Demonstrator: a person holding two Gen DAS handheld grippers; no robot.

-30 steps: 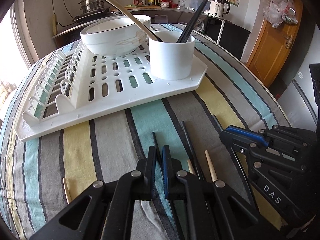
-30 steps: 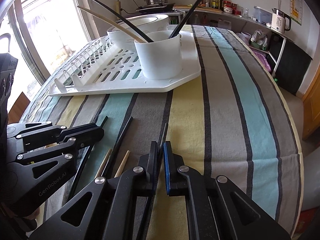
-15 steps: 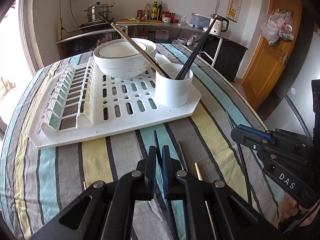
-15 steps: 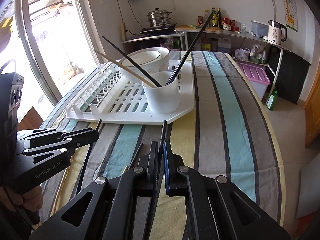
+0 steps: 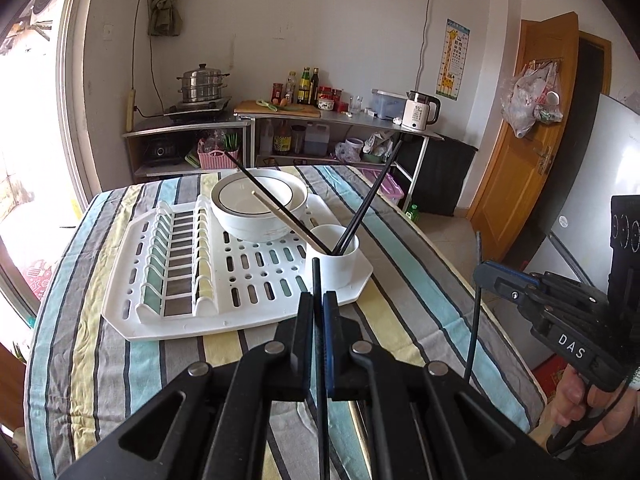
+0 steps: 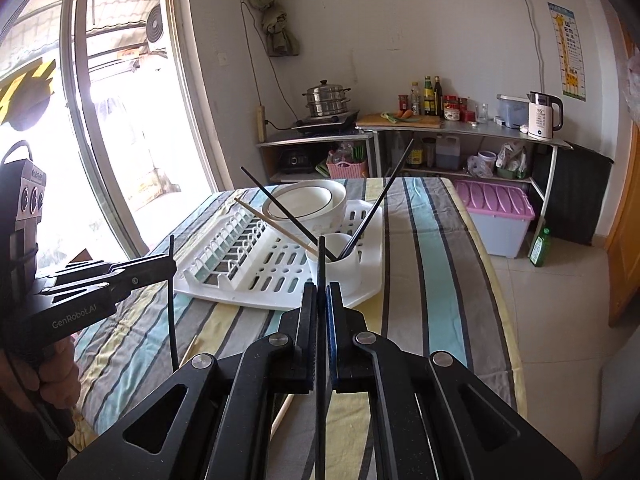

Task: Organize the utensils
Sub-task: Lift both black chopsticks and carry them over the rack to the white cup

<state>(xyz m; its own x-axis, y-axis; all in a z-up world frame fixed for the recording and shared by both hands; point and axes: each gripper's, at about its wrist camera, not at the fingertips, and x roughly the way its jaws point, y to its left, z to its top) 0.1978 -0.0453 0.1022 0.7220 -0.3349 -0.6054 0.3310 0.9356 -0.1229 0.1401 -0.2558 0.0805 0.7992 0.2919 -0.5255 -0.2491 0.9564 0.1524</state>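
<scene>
Now both chopsticks off tablecloth, lifted since a second ago: my left gripper (image 5: pixel 319 312) clenches one black chopstick (image 5: pixel 316 276), right gripper (image 6: pixel 321 308) another (image 6: pixel 321 260). Cup (image 5: pixel 331 256), frame centre, awaits them.

White walls (image 5: pixel 360 20); bright window (image 6: pixel 120 120) left; orange door (image 5: pixel 528 152) right; steel counter (image 6: pixel 460 128); tiled floor (image 6: pixel 560 300).
</scene>
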